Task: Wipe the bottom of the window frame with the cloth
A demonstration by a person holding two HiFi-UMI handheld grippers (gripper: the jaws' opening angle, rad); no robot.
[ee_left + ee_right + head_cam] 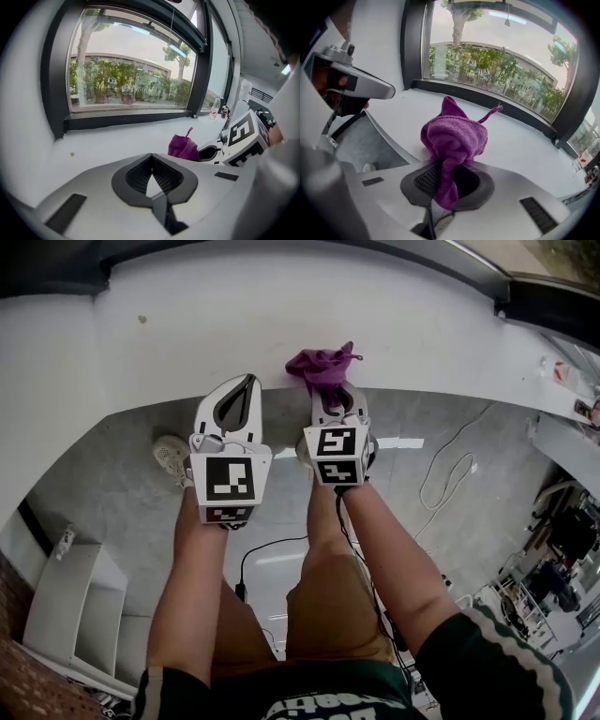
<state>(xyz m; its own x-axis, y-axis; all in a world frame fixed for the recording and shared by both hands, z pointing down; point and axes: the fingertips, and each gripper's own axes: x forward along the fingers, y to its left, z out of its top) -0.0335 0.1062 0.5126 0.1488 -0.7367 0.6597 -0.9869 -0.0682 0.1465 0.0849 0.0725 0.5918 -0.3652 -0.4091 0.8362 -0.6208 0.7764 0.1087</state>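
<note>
Right gripper (pixel 336 397) fingers grasp the cloth (pixel 454 136), left gripper (pixel 151 157) fingers pressed together, empty; window frame (pixel 126 120) ahead, apparently unwiped.

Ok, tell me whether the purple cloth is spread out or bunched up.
Bunched up: the purple knitted cloth is a crumpled wad, one corner sticking up, clamped in the right hand-held gripper.

Cloth (pixel 323 367): lower end hidden by the right gripper (pixel 334 395) in the head view.
Window frame (pixel 47 273): cut off by that view's top edge.
</note>
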